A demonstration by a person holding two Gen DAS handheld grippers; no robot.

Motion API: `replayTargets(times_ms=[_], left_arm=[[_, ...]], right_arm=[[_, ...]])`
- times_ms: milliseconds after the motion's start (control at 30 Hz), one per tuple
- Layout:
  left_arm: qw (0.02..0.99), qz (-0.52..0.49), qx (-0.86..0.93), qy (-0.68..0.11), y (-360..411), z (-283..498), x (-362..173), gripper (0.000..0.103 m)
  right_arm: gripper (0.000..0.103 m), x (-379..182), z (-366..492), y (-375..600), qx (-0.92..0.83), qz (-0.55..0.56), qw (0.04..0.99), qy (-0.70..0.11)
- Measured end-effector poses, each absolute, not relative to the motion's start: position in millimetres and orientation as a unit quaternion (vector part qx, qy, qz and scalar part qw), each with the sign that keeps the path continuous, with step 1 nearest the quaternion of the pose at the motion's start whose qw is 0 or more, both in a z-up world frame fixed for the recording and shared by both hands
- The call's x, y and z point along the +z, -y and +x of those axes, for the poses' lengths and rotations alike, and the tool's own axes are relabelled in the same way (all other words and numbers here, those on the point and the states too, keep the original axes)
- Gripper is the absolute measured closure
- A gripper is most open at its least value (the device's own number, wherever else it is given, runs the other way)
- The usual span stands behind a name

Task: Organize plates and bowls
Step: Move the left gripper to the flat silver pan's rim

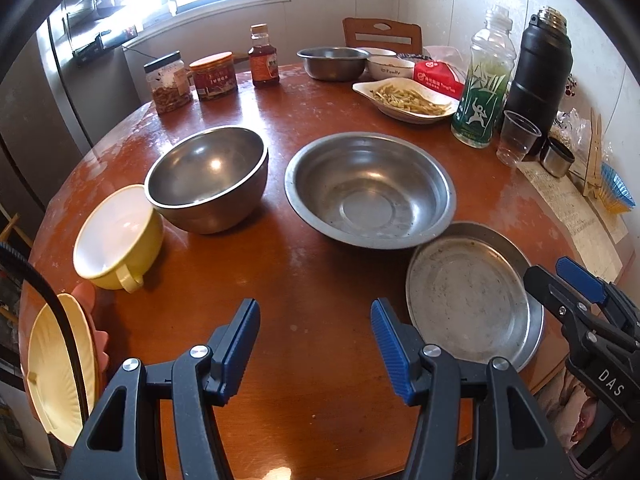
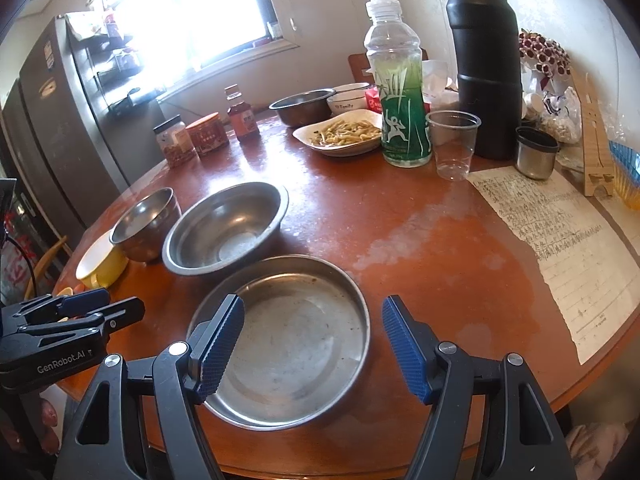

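I have both grippers hanging over the near edge of the round wooden table [image 1: 312, 248], and neither one grips anything. My left gripper [image 1: 316, 344] has its jaws spread, with only bare tabletop between the blue pads. My right gripper [image 2: 312, 344] is spread wider, poised above the flat steel plate [image 2: 296, 344], which lies at the near edge; the pads do not touch it.

At the near left edge, partly off my view, a pale yellow ridged plate [image 1: 52, 368] sits tilted on something pink. Just beyond it a yellow cup [image 1: 116, 236] with a white inside and a handle leans against the deep steel bowl [image 1: 208, 184]. To the right of that bowl, slightly apart from it, stands the wide steel basin [image 1: 370, 188], whose near rim almost meets the flat steel plate.

On the right edge lies a handwritten sheet of paper [image 2: 560, 240]. Past it stand a clear plastic cup [image 2: 454, 144], a green-labelled bottle [image 2: 400, 92], a black flask [image 2: 486, 68] and its small steel cap [image 2: 534, 152].

At the far edge I see a white dish of food [image 1: 408, 100], a smaller steel bowl [image 1: 332, 62], a white bowl [image 1: 390, 68] just beside it, a red tissue pack [image 1: 438, 76], and to the left two jars [image 1: 192, 80] and a sauce bottle [image 1: 262, 58].
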State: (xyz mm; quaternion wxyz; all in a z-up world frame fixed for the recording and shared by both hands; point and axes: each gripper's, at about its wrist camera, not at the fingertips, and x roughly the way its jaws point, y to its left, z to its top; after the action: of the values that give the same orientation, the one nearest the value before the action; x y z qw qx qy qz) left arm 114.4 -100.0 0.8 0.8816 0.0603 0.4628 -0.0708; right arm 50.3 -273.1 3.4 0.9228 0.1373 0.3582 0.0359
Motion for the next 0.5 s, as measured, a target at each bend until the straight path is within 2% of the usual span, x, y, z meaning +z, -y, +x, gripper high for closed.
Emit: replayTargets(times_ms=[500], left_arm=[[0.861,0.065,-0.093,-0.497,120.7,118.2,-26.4,0.045]], right_arm=[[0.030,-17.3,53.8,275.7,0.048,0.135,0.913,-0.381]])
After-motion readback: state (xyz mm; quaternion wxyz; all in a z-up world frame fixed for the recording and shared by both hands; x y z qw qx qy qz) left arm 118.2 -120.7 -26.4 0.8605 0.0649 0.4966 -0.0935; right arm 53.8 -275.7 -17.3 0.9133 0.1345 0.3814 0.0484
